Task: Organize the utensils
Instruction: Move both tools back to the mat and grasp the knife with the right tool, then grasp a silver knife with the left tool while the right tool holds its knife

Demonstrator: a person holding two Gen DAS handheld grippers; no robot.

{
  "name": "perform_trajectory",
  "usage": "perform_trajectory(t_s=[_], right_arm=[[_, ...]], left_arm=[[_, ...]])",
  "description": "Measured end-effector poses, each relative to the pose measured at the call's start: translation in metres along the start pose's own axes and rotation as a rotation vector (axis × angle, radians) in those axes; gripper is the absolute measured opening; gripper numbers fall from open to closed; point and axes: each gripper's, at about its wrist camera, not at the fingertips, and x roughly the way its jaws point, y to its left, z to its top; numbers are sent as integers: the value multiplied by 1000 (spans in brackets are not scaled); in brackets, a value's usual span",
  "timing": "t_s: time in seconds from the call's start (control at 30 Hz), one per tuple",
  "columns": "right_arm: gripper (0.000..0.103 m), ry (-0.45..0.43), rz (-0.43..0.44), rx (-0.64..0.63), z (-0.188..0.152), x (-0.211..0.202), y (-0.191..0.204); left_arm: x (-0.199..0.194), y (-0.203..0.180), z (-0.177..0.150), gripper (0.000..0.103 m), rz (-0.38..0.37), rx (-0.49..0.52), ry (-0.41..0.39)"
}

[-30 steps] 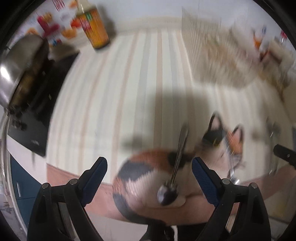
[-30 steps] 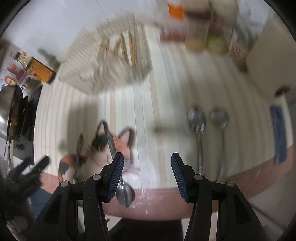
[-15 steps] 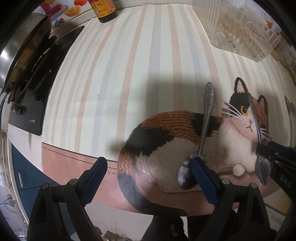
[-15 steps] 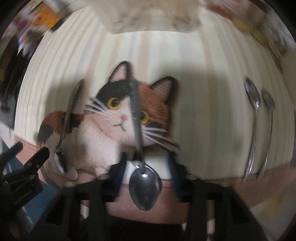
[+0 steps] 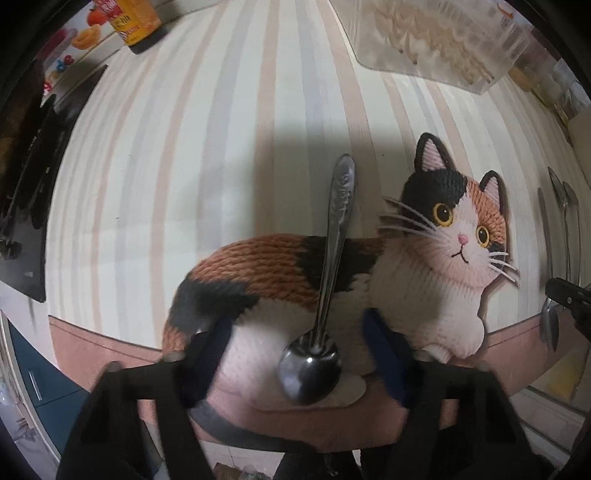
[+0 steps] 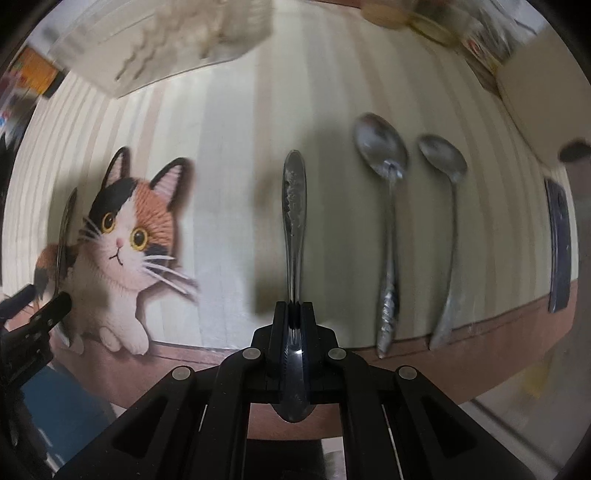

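A steel spoon (image 5: 325,280) lies across the cat picture on the striped mat (image 5: 184,166), bowl toward me. My left gripper (image 5: 295,326) hangs low over it, its blurred blue fingers (image 5: 212,350) closing on either side of the bowl without touching it. My right gripper (image 6: 294,312) is shut on the neck of a second spoon (image 6: 293,206), right of the cat, handle pointing away. In the left wrist view it (image 5: 567,295) shows at the right edge. Two more spoons (image 6: 388,221) (image 6: 448,229) lie side by side further right.
A clear plastic holder (image 5: 436,40) stands at the back of the mat, a bottle (image 5: 136,18) at the back left, and a black stove top (image 5: 26,192) at the left. A dark blue flat object (image 6: 557,240) lies at the far right. The mat's brown front border (image 6: 480,332) runs near the counter edge.
Both grippers have come down toward the mat. The right one shut on the spoon that lay over the cat's face and moved it right. The left fingers have drawn in around their spoon's bowl.
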Motion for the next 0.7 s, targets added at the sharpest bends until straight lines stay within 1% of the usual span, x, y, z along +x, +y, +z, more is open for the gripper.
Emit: perform_trajectory(t_s=[0.03,0.07,0.13,0.2,0.3,0.33,0.4,0.43,0.5,0.6,0.63,0.7], right_arm=[[6,0,0,-2,-1,1,-1],[6,-1,-4,-6,-2,2,-1],[6,-1,-24,-21,0,3,-4],[6,1,-38,-28,0,5,0],[7,12,-24,-10,3,6,3],[7,27,-1,-1,8,8,16],[7,74,81,28,11,9,23],[7,79,86,25,12,6,26],[7,73,66,0,13,6,31],[7,70,49,-34,12,6,37],[7,70,42,-49,13,6,40],[7,69,33,-58,12,5,44]], left_arm=[[-1,0,2,50,-11,-5,-2],[-1,1,3,43,-32,-10,0],[-3,1,6,20,-38,-15,2],[-4,-2,7,7,-40,-23,7],[-5,1,11,5,-59,-76,27],[-5,5,11,5,-72,-93,34],[-5,5,6,5,-94,-118,44],[-5,4,6,5,-93,-120,44],[-4,2,0,5,-90,-119,43],[-4,3,2,5,-94,-116,46],[-5,3,3,8,-94,-116,46],[-4,4,4,9,-85,-109,45]])
